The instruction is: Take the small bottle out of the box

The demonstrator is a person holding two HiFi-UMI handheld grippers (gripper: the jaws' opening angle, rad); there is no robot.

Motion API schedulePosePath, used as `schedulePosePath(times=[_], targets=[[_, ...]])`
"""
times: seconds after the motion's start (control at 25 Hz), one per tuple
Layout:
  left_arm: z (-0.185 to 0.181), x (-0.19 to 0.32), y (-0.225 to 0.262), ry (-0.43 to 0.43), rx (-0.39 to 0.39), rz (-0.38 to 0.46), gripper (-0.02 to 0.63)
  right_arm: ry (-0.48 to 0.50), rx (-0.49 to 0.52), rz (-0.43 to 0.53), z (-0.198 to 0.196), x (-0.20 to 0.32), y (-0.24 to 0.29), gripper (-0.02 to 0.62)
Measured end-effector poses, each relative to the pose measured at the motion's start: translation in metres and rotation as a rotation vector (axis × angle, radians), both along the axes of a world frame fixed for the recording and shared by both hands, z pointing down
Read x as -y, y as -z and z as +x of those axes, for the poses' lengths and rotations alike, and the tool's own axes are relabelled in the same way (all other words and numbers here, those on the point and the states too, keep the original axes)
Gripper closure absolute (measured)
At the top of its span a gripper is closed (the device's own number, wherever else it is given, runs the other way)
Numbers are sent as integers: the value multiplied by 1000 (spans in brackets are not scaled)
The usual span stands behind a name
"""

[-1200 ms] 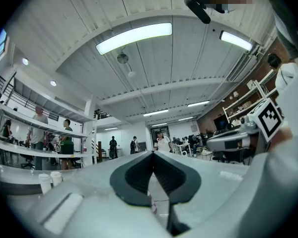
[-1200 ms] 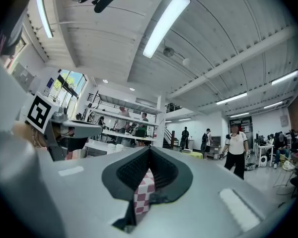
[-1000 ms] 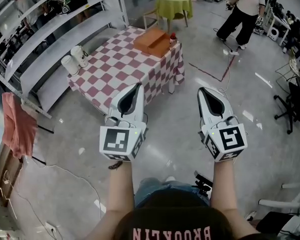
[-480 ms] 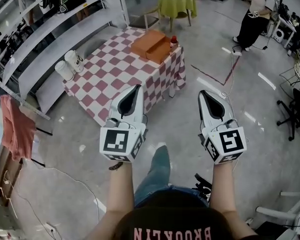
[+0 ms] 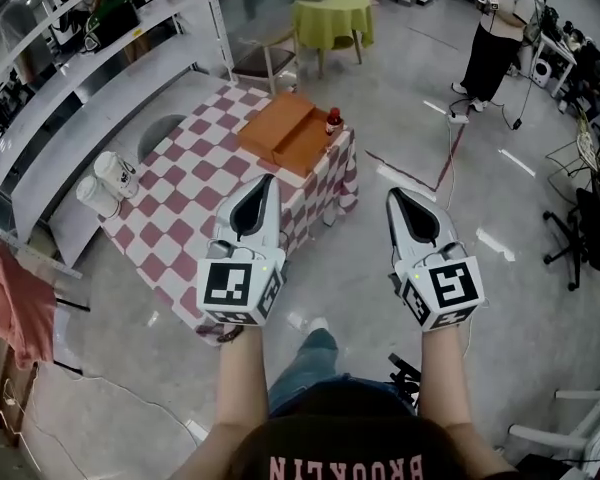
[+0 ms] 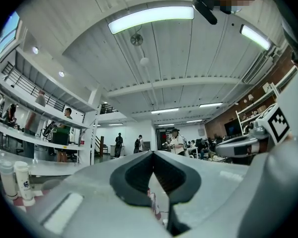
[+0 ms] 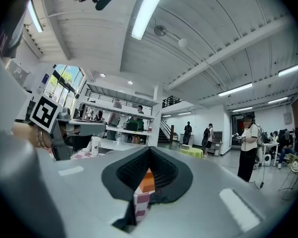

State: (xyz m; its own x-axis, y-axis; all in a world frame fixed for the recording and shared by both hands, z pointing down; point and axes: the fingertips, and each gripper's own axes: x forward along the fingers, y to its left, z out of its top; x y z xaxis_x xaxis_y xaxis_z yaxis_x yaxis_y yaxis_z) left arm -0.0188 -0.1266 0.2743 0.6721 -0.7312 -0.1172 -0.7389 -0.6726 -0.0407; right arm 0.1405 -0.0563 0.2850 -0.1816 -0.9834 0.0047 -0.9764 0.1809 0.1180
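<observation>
Before the checkered table (image 5: 205, 158), left gripper (image 5: 269, 181) and right gripper (image 5: 394, 195) abreast, forward-pointing, fingers clenched empty.

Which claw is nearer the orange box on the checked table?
Left. The left claw hangs short of the orange box; the right claw hangs off to its right, farther away.

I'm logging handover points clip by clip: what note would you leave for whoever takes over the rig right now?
Left gripper: shut, empty, held over the floor.
Right gripper: shut, empty.
Orange box sits on the checked table ahead, touched by neither gripper. The small bottle stands at its far right corner; whether inside or beside it, I cannot tell.
Done: nothing.
Left: walk up, grip the bottle, lift it clear.
</observation>
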Motion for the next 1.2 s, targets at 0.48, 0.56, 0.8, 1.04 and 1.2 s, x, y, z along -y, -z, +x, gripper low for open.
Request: schedulePosePath(times=[0.48,0.56,0.8,1.04,1.2], targets=[[4,139,-16,20,17,-30,609,-55,39,-55,21,145,-22,594],[3,151,-24,26,21,-49,609,-53,42,-82,23,159,-31,594],[6,179,-44,66,38,-109,609,-37,108,-133,37,192,-48,594],[20,222,-53,111,58,-127,609,-7,122,-144,59,247,-61,539],[28,250,-61,138,60,-137,609,-3,135,-164,80,284,-78,428]])
